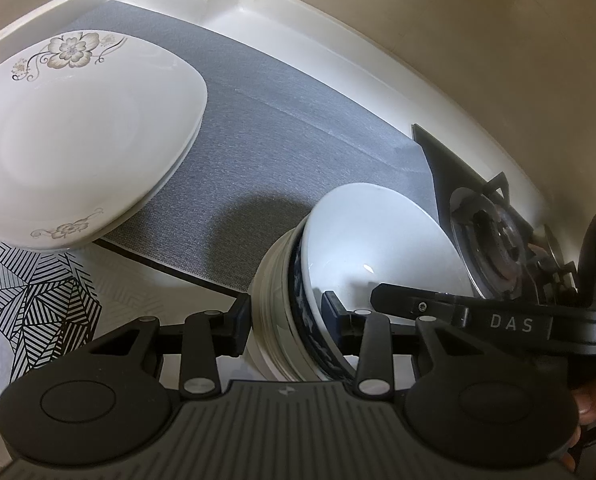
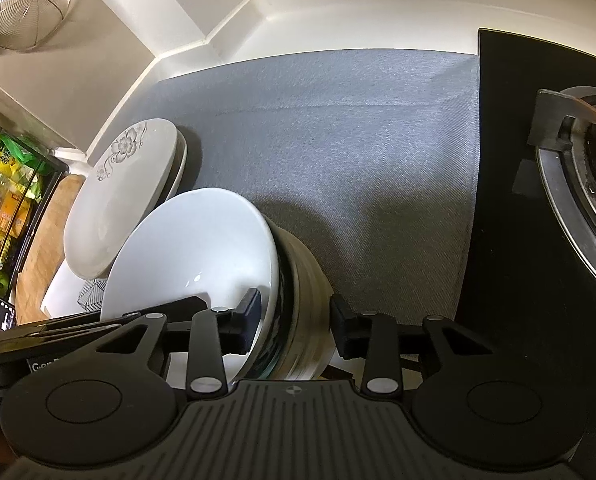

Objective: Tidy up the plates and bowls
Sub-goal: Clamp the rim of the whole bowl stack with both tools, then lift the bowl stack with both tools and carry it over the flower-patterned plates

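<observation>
Both claws sat on the bowl stack [image 1: 298, 312], which rested on the grey mat [image 1: 298, 128] on the table, between the flowered plates [image 1: 81, 128] at 10 o'clock and the stove burner [image 1: 498, 236] at 3 o'clock in my left view. Left claw [image 1: 287, 314] straddled the near rims, pads against or just off the glaze; I couldn't tell which. Right claw [image 2: 295, 320] did the same from the other side, with a sliver of gap at its outer pad. The top white bowl [image 2: 193, 248] looked glazed and slick. My read: ceramic stack, heavy, rigid, chip-prone, nested bowls could slide. Best hold: opposite rim walls, squeeze evenly, lift level.
</observation>
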Action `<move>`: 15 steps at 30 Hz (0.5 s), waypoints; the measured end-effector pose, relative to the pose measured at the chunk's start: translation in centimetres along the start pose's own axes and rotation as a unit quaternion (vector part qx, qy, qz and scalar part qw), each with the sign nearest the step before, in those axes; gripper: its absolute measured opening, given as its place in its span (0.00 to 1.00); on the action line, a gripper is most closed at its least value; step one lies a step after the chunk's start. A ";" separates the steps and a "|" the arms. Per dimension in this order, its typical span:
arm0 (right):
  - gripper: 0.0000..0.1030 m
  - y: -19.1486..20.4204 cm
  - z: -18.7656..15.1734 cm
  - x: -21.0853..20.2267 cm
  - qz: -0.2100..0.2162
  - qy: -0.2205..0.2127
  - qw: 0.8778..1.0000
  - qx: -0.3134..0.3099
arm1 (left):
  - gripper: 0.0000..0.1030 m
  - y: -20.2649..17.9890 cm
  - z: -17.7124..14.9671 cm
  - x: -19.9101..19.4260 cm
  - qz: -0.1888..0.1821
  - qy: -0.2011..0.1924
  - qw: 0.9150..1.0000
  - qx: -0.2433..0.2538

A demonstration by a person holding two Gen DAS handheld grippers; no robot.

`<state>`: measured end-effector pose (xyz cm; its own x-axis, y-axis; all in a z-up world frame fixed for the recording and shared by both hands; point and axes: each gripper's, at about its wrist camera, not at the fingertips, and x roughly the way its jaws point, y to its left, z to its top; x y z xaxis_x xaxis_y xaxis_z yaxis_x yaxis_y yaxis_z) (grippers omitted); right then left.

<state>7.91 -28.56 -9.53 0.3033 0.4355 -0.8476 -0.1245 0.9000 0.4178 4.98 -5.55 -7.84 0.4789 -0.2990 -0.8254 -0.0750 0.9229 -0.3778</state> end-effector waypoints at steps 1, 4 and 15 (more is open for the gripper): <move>0.38 -0.1 -0.1 0.0 0.000 -0.001 1.000 0.000 | 0.41 0.0 0.0 0.0 0.000 0.000 1.000 0.001; 0.37 -0.1 -0.2 -0.1 0.001 -0.002 1.000 0.001 | 0.41 0.0 0.0 0.0 0.000 0.000 1.000 0.001; 0.37 -0.2 -0.3 -0.4 -0.002 -0.004 1.000 0.012 | 0.41 -0.8 0.3 0.2 -0.003 0.006 1.000 0.013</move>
<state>7.54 -28.92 -9.34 0.3106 0.4323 -0.8466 -0.1006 0.9006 0.4229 5.44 -6.30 -7.53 0.4693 -0.3068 -0.8281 -0.0487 0.9273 -0.3711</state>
